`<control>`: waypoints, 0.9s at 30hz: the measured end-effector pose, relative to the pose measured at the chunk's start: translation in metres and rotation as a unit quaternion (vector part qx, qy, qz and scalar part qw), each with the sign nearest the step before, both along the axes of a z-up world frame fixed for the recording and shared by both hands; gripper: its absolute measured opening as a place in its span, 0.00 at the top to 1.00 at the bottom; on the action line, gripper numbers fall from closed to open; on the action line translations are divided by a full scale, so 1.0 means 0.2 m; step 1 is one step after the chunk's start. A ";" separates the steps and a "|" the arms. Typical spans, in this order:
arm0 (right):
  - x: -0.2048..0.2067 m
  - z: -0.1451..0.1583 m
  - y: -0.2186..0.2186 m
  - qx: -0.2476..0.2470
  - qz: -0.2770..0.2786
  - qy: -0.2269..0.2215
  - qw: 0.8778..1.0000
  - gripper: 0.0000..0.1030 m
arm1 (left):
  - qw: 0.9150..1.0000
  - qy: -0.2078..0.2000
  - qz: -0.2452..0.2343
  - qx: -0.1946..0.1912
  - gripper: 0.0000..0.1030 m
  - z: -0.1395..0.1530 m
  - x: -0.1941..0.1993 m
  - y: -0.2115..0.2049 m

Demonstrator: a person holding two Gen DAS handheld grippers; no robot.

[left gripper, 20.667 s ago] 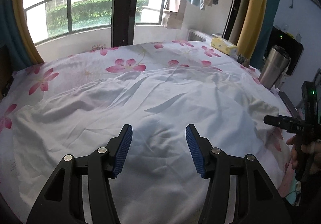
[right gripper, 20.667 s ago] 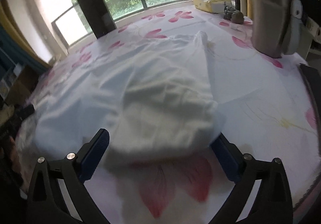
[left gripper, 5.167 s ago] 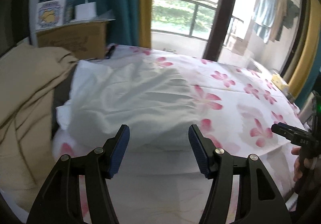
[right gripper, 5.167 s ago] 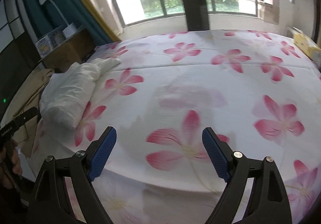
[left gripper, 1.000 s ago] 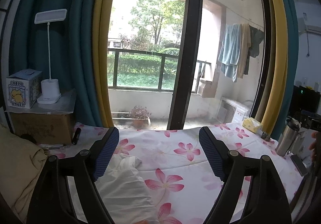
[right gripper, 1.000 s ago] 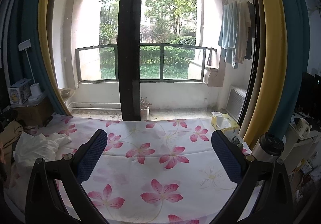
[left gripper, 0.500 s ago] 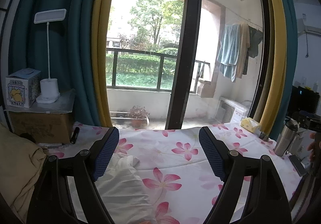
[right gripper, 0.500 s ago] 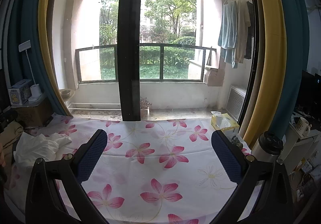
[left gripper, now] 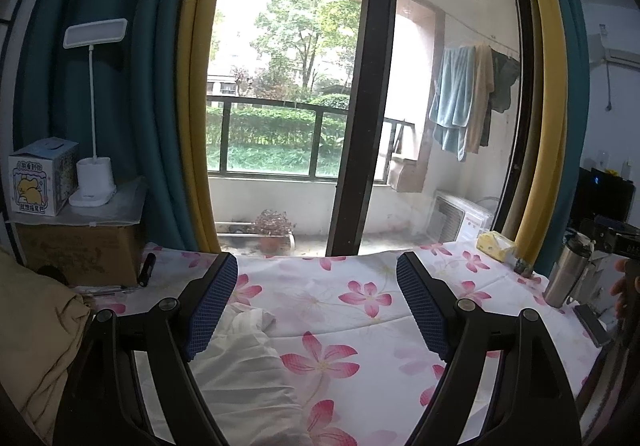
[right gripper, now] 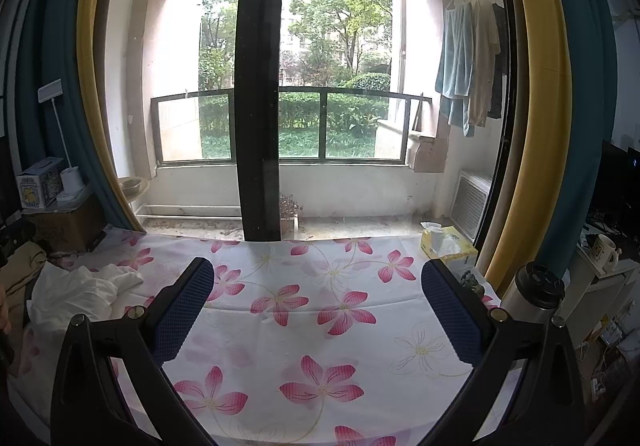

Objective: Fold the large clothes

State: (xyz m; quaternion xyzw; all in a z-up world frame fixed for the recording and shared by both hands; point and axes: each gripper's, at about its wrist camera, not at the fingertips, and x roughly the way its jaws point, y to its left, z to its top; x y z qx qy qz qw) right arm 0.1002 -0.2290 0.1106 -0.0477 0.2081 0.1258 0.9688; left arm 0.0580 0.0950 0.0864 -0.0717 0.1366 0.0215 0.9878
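Folded white garment [right gripper: 76, 296] lies at the left edge of a pink-flowered bedsheet [right gripper: 320, 326]. Left gripper [left gripper: 316, 306] and right gripper [right gripper: 320, 310] hover above, fingers spread apart, holding nothing

Both wrist views level, facing window [left gripper: 280, 126], sharing bed [right gripper: 320, 326].

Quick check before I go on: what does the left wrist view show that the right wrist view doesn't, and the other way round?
Only the left wrist view shows the black pen by the cardboard box and the right gripper's body at its right edge.

Only the right wrist view shows the white mug on the side shelf and a bowl on the balcony sill.

Both show the white garment at the left of the floral sheet, the tissue box, the steel tumbler, and open, empty grippers: left gripper, right gripper.
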 end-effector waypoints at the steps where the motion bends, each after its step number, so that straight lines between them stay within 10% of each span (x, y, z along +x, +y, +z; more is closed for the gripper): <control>1: 0.00 0.00 0.00 0.000 0.000 0.000 1.000 0.01 | 1.000 -0.001 0.001 0.000 0.18 0.00 0.00 0.00; 27: -0.02 0.01 0.02 -0.001 0.006 -0.001 1.000 0.01 | 1.000 -0.003 0.000 0.004 0.18 0.01 -0.02 -0.01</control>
